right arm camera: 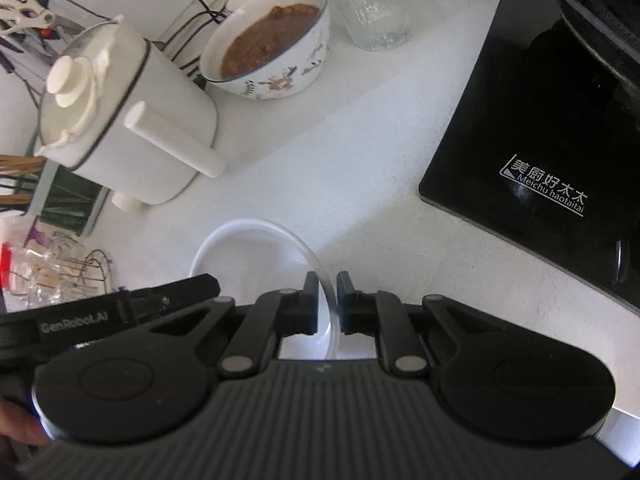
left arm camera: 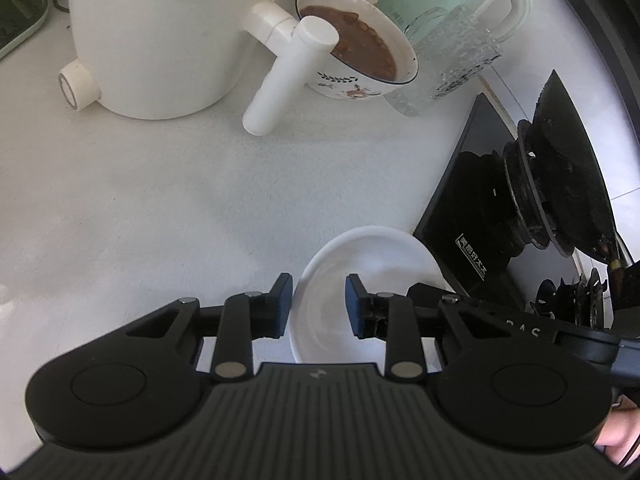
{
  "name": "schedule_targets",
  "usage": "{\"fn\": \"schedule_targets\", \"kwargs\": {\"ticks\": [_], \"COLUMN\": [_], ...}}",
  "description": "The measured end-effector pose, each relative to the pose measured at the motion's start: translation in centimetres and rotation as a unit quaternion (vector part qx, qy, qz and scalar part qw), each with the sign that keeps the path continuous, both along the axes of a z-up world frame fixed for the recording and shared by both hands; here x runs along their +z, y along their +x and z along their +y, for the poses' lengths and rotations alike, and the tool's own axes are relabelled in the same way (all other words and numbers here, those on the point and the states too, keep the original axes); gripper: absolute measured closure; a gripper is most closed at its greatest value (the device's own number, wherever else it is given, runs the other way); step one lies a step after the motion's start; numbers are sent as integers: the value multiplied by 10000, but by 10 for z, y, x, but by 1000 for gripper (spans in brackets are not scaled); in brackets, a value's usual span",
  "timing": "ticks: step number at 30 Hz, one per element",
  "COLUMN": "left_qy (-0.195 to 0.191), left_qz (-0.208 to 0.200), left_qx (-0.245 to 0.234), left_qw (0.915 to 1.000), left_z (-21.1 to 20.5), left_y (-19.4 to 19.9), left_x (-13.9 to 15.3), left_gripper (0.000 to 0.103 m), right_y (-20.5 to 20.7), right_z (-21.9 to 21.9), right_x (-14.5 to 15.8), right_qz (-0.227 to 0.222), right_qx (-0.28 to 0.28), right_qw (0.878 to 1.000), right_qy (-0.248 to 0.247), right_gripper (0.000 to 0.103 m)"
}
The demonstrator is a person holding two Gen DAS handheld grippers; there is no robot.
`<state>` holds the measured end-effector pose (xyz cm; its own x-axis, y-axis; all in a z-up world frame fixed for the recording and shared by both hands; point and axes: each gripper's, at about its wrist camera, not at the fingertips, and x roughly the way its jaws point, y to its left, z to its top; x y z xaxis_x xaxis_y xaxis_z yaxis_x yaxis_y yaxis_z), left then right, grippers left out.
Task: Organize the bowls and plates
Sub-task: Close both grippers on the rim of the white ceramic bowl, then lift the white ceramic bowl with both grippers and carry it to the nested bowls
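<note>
Just beside the near corner of the black cooktop [right arm camera: 532,128], an empty white bowl [right arm camera: 248,252] sits on the white bench [left arm camera: 168,200], which keeps it within reach of both tools. The right tool [right arm camera: 328,300] is closed narrow on the bowl's rim, one pad inside the wall and one outside; this pinch appears intended to lift or steady the bowl. The left tool [left arm camera: 318,306] stands partly open over the same bowl, with its left pad at the rim and its right pad over the hollow; neither pad visibly presses, so it holds nothing. Farther from the cooktop's near corner, toward the back of the bench, a floral-patterned bowl [right arm camera: 276,40] holds a brown stew-like food. Beside it stand a white electric pot [left arm camera: 168,36] with a handle and a clear textured glass [right arm camera: 368,4], apparently empty.
</note>
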<state>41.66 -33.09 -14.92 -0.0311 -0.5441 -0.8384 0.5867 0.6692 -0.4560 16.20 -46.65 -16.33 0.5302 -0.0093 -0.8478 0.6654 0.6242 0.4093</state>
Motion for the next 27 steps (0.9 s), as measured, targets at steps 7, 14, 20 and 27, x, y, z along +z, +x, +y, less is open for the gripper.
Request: {"fn": "schedule_targets", "kwargs": {"ticks": [7,14,20,27], "left_qy": [9,-56,-119,-75], "left_qz": [-30,-136,-155,-313], "left_qx": [184,349,602,798], "left_qw": [9998,9993,9980,9963], "left_z": [16,37,56,79], "left_y": [-10,-22,-30,-39], "left_x": [11,26,40,60], "left_gripper": [70,69,68,68], "right_y": [-10,-17,-20,-17], "right_z": [8,19,29,45], "right_x": [12,23,37,56], "right_qz": [-186,-288,-402,-447], "right_qx": [60,192,368,714], "right_qw": [9998,9993,9985,9964], "right_qy": [18,111,59,-31], "right_gripper": [91,91,90,90]}}
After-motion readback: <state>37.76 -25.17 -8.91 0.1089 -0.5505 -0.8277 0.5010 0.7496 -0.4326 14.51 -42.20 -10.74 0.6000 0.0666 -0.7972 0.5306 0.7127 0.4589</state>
